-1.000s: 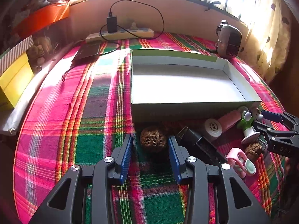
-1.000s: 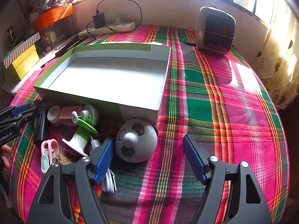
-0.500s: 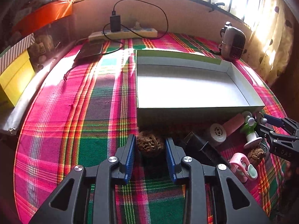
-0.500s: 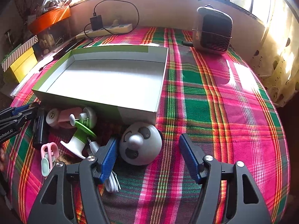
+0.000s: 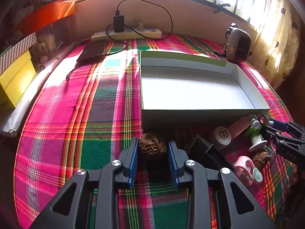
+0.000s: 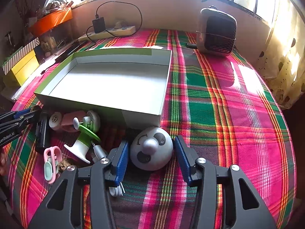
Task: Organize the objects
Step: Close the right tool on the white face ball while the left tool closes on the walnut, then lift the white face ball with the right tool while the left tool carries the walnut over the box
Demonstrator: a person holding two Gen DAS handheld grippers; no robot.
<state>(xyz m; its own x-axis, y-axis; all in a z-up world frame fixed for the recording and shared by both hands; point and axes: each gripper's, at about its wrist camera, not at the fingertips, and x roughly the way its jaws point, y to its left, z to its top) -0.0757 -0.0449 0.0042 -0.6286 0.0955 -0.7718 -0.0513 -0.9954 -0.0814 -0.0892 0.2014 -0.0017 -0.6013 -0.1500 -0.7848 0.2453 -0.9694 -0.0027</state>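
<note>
A wrinkled brown walnut (image 5: 152,149) lies on the plaid cloth just in front of the empty white box (image 5: 190,115). My left gripper (image 5: 152,142) is shut on it, blue pads against both sides. In the right wrist view a grey panda-faced ball (image 6: 150,152) sits by the near right corner of the box (image 6: 95,104). My right gripper (image 6: 151,141) is closing on it, and its pads touch both sides. Each gripper shows at the edge of the other's view: the right gripper (image 5: 282,131) and the left gripper (image 6: 19,116).
Between the grippers lie a green-and-white hand fan (image 6: 85,139), a pink tube with a white cap (image 6: 64,119), a black device (image 6: 42,133), a pink clip (image 6: 51,162), a second walnut (image 6: 64,164) and a white cable (image 6: 116,190). A heater (image 6: 217,32) and a power strip (image 6: 108,33) stand behind.
Both grippers' jaws have come together from wide open: the left onto the walnut, the right onto the panda ball. Neither hand has shifted.
</note>
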